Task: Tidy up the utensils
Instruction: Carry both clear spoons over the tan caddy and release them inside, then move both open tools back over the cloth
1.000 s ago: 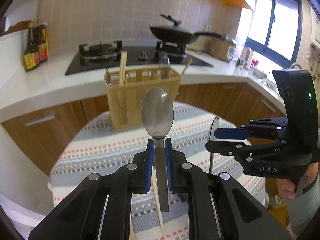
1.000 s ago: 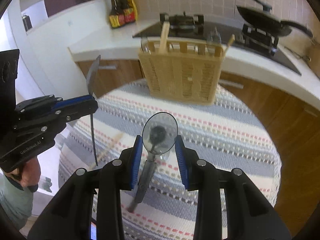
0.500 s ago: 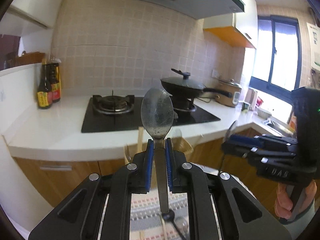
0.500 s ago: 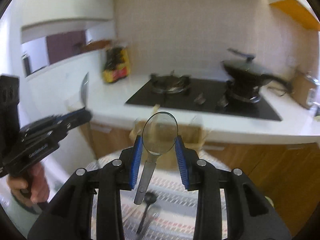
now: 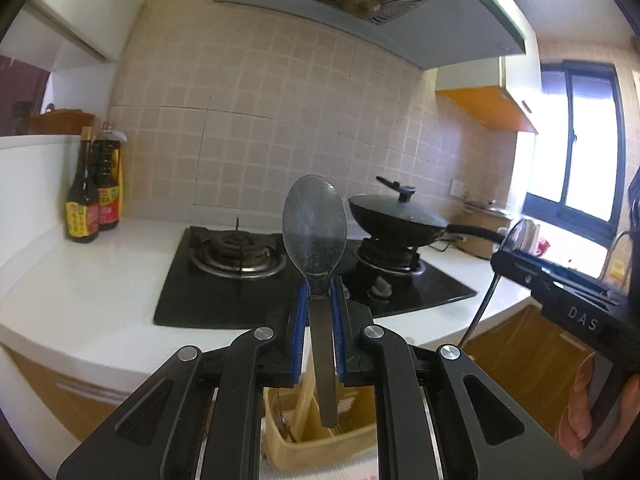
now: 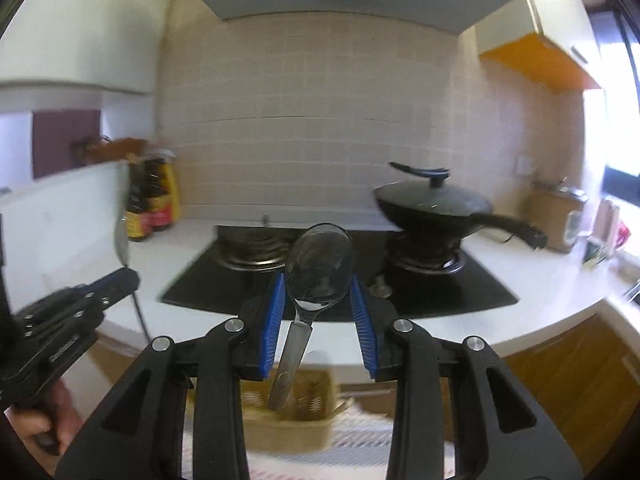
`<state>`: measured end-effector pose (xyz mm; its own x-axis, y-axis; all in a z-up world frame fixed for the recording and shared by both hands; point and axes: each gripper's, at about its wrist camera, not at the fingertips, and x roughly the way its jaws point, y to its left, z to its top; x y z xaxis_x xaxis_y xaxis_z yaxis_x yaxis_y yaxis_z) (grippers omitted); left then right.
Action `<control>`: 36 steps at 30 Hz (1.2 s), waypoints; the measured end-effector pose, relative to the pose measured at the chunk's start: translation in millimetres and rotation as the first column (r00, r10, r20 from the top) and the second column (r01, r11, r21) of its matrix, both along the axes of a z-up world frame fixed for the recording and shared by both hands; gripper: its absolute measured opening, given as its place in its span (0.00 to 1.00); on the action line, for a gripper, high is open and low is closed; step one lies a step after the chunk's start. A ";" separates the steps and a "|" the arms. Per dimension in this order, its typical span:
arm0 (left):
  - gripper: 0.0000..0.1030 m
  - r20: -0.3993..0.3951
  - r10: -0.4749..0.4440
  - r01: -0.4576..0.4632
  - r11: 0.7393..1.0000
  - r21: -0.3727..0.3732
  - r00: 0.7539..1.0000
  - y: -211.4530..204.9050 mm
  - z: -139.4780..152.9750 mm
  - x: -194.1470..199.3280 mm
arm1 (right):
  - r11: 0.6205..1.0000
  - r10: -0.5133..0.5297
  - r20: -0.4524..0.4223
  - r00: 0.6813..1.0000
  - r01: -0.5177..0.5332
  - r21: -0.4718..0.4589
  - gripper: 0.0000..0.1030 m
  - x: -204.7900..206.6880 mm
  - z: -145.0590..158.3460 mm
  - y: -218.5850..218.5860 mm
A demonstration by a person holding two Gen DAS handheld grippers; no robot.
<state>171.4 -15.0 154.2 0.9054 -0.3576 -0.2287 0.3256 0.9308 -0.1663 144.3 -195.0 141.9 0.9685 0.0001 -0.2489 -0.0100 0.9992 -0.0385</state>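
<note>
Above the wicker caddy (image 5: 320, 440), the left gripper (image 5: 319, 300) clamps one spoon (image 5: 314, 232) firmly by the neck. The right gripper (image 6: 318, 304) pinches its spoon (image 6: 320, 268) only across the bowl, handle hanging askew; judged liable to slip or miss its compartment on lowering.

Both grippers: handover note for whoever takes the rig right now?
Left gripper: shut on a spoon at the neck, bowl up, handle hanging over the basket.
Right gripper: shut on a second spoon, bowl between the pads, handle tilted down.
Wicker basket is below both, already holding some utensils.
Done: both spoons picked up and raised.
Left: lower each, handle first, into the basket and release.
</note>
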 end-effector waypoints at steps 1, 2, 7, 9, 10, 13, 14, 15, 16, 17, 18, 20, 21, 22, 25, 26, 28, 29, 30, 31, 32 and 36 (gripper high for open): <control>0.10 0.002 0.007 -0.007 1.000 0.013 1.000 -5.6 -7.2 6.6 | 0.999 -0.029 0.004 1.000 0.030 -0.028 0.30 9.2 -5.7 0.0; 0.10 0.001 0.012 -0.012 1.000 0.020 1.000 -7.4 -11.7 10.8 | 0.999 -0.035 0.000 0.999 0.035 -0.038 0.30 15.2 -9.8 -0.8; 0.10 -0.004 0.053 -0.053 0.998 0.043 0.999 -13.4 -42.2 28.8 | 0.997 -0.048 -0.036 0.998 0.046 -0.060 0.30 41.6 -33.6 -4.4; 0.10 -0.012 0.053 -0.052 0.997 0.050 0.999 -13.0 -50.4 33.3 | 0.997 -0.051 -0.048 0.998 0.048 -0.063 0.30 48.2 -39.9 -5.2; 0.10 -0.015 0.051 -0.050 0.997 0.052 0.999 -13.0 -53.7 34.4 | 0.997 -0.051 -0.056 0.997 0.048 -0.062 0.30 51.0 -42.7 -5.2; 0.10 -0.028 0.042 -0.040 0.998 0.055 0.999 -10.0 -59.1 36.0 | 0.997 -0.050 -0.075 0.996 0.045 -0.062 0.30 50.3 -49.9 -5.0; 0.10 -0.034 0.035 -0.033 0.998 0.051 0.999 -8.4 -59.7 34.9 | 0.997 -0.046 -0.082 0.996 0.042 -0.060 0.30 49.0 -52.0 -3.6; 0.12 -0.035 0.033 -0.031 0.998 0.046 0.999 -7.5 -59.6 33.1 | 0.998 -0.041 -0.093 0.995 0.036 -0.055 0.30 49.0 -53.3 -4.1; 0.18 -0.039 0.027 -0.025 0.999 0.039 0.999 -4.9 -59.3 30.3 | 0.999 -0.032 -0.108 0.994 0.027 -0.047 0.30 48.7 -54.7 -4.8; 0.21 -0.041 0.027 -0.026 0.999 0.037 0.999 -4.3 -58.8 28.3 | 0.999 -0.029 -0.115 0.993 0.024 -0.041 0.32 47.4 -55.6 -5.6; 0.23 -0.039 0.031 -0.030 0.999 0.034 0.999 -2.3 -57.6 24.4 | 0.999 -0.025 -0.125 0.992 0.021 -0.034 0.34 45.2 -56.1 -6.7; 0.26 -0.045 0.026 -0.025 0.999 0.029 0.999 1.3 -54.5 17.6 | 1.000 -0.013 -0.137 0.991 0.010 -0.018 0.47 39.6 -56.3 -8.8; 0.31 -0.049 0.021 -0.020 0.999 0.025 0.999 3.3 -52.8 14.2 | 1.000 -0.006 -0.143 0.990 0.005 -0.010 0.47 35.2 -56.1 -9.9; 0.35 -0.051 0.017 -0.016 1.000 0.020 0.999 6.2 -50.1 8.4 | 1.000 -0.002 -0.148 0.989 0.001 -0.005 0.47 29.9 -55.6 -10.6; 0.37 -0.054 0.008 -0.007 1.000 0.015 0.999 10.9 -43.1 -6.9 | 1.000 -0.001 -0.161 0.987 0.004 0.017 0.47 12.1 -53.6 -12.5; 0.37 -0.055 0.003 -0.003 1.000 0.010 0.998 12.9 -40.2 -13.7 | 1.000 0.001 -0.168 0.986 0.004 0.028 0.47 6.2 -52.8 -13.7; 0.37 -0.056 -0.010 0.011 1.000 0.007 0.998 15.4 -35.7 -26.0 | 0.999 0.018 -0.187 0.982 -0.009 0.046 0.47 -3.0 -51.7 -15.1; 0.37 -0.054 -0.015 0.016 1.000 0.010 0.998 16.3 -32.9 -34.4 | 0.998 0.032 -0.201 0.979 -0.020 0.058 0.47 -9.7 -51.7 -15.7; 0.37 -0.052 -0.018 0.019 1.000 0.015 0.998 16.6 -30.4 -42.2 | 0.997 0.040 -0.214 0.976 -0.027 0.066 0.47 -16.4 -52.1 -15.8; 0.37 -0.051 -0.022 0.023 1.000 0.020 0.998 16.5 -28.2 -50.0 | 0.997 0.044 -0.225 0.973 -0.029 0.068 0.47 -20.5 -52.3 -15.7; 0.37 -0.051 -0.025 0.026 0.999 0.024 0.998 16.3 -26.9 -55.1 | 0.997 0.052 -0.243 0.969 -0.035 0.072 0.47 -28.1 -53.9 -15.0; 0.37 -0.060 -0.031 0.034 0.998 0.044 0.998 15.5 -23.2 -81.2 | 0.995 0.075 -0.298 0.952 -0.052 0.082 0.47 -47.0 -62.6 -11.1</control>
<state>90.2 0.5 131.0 0.8778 -0.3749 -0.2982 0.3468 0.9268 -0.1442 97.3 -206.1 79.3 0.8464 0.0879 -0.5252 -0.0733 0.9961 0.0485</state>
